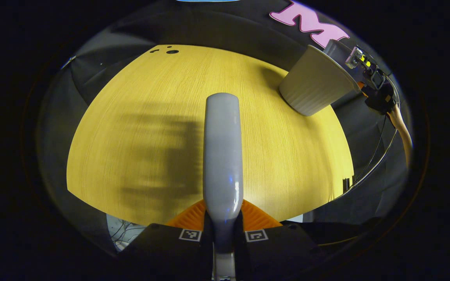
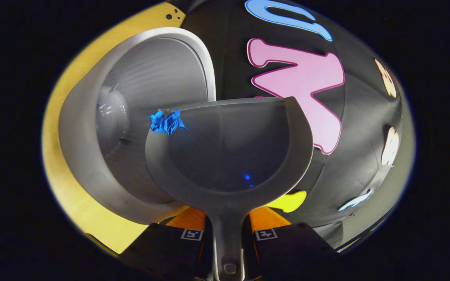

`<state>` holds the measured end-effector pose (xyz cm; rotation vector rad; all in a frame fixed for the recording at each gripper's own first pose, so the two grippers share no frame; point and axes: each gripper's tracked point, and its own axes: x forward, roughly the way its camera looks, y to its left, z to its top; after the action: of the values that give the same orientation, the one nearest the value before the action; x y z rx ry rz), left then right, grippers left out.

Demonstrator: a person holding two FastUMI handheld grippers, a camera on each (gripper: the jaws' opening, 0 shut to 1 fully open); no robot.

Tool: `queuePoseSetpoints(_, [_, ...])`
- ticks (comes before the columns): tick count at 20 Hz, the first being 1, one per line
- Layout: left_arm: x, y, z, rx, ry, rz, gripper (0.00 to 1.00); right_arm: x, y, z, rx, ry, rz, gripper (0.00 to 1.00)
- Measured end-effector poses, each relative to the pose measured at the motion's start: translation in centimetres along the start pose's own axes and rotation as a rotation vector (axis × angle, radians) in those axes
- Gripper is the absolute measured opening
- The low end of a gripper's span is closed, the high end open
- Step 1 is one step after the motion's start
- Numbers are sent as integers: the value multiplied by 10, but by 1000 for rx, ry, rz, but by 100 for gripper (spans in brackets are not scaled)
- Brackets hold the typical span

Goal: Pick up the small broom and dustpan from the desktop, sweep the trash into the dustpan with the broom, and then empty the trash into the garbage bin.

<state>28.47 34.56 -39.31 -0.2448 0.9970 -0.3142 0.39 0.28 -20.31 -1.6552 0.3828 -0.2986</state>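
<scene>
Right tongs [image 2: 228, 234] grasp the dustpan [image 2: 229, 156] tilted over the garbage bin [image 2: 92, 164], blue trash [image 2: 166, 122] at its lip. Left tongs [image 1: 223, 235] clench the broom [image 1: 223, 156] above the bench [image 1: 279, 164].

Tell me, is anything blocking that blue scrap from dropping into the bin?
Nothing visible does. The blue scrap sits at the front lip of the dustpan, which the right tool holds by its handle beside the open bin. No lid or object covers the bin's mouth.

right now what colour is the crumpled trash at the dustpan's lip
Bright blue. The trash sits at the grey dustpan lip, best seen in the right gripper view.
</scene>
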Motion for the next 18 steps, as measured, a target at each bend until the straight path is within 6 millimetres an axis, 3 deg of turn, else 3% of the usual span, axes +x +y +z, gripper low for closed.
queuePoseSetpoints(4, [0, -1, -3, 5, -2, -7, 26, -3, -2, 6, -79, -15, -31, 33])
queuePoseSetpoints(8, [-1, -1, -5, 8, -8, -3, 26, 0, 0, 1, -9, 16, 16, 34])
queuePoseSetpoints(12, [-6, -2, -7, 0, -25, 4, 26, -1, 10, -12, 214, 86, 133, 34])
queuePoseSetpoints(15, [-18, -3, -4, 4, -48, 24, 26, -8, 1, -16, 400, 121, 181, 34])
queuePoseSetpoints(18, [-30, -4, 5, 18, -83, 51, 26, -23, -14, -6, 671, 112, 250, 34])
